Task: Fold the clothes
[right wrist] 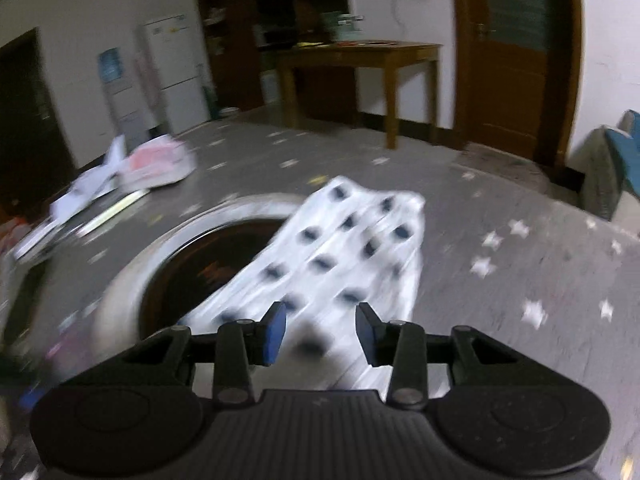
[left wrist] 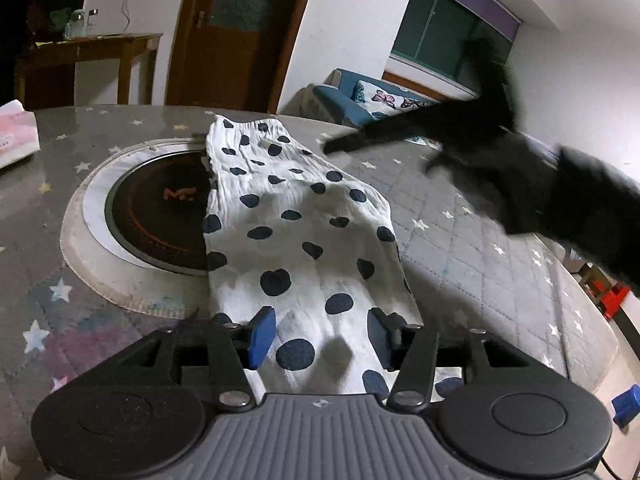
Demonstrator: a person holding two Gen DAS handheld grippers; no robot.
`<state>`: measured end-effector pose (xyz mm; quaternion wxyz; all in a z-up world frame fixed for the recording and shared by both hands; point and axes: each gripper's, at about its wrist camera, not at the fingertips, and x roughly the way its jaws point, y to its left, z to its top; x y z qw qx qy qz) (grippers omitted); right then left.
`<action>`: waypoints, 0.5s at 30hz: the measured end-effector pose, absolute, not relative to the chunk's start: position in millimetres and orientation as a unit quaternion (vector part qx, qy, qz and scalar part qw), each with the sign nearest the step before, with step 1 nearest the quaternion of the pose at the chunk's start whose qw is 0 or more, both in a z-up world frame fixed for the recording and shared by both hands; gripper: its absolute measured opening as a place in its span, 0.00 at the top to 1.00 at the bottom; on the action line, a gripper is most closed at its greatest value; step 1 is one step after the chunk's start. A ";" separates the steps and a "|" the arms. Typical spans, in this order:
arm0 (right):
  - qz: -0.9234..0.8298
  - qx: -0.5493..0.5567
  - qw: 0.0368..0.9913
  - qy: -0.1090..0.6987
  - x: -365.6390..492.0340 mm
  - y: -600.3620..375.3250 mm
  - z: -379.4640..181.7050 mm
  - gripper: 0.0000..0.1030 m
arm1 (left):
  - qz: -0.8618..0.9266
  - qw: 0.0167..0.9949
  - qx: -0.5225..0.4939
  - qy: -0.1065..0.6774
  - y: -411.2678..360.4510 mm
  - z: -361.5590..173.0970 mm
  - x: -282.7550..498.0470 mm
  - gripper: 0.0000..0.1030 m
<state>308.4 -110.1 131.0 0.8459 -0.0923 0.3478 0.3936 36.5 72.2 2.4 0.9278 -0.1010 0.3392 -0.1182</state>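
Note:
A white garment with dark blue dots [left wrist: 296, 232] lies in a long strip on the grey star-patterned table [left wrist: 480, 240], partly over a round black cooktop [left wrist: 160, 208]. My left gripper [left wrist: 322, 338] is open, its blue pads either side of the garment's near end, just above it. My right gripper shows blurred in the left wrist view [left wrist: 500, 160], held above the table to the right of the garment. In the right wrist view the right gripper [right wrist: 322, 332] is open and empty over the near end of the garment [right wrist: 340, 252]. That view is motion-blurred.
A pink and white packet [left wrist: 16, 136] lies at the table's far left, and papers [right wrist: 100, 188] lie beside it. A wooden side table [right wrist: 360, 56], a brown door [left wrist: 236, 32] and a blue sofa [left wrist: 360, 96] stand beyond the table.

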 end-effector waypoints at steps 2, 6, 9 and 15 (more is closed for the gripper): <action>0.377 -0.084 0.852 0.354 336.9 -100.1 122.5 0.59 | -0.122 0.926 -0.103 0.342 73.3 1.4 37.9 0.46; 0.345 -0.070 0.860 0.368 387.4 -81.4 100.3 0.57 | -0.122 0.923 -0.112 0.347 77.6 -1.0 43.4 0.45; 0.338 -0.058 0.862 0.374 415.3 -70.7 85.1 0.55 | -0.120 0.921 -0.122 0.351 82.1 -2.9 47.1 0.45; 0.341 -0.034 0.864 0.369 445.5 -60.6 65.4 0.48 | -0.117 0.916 -0.133 0.359 86.9 -5.7 51.5 0.43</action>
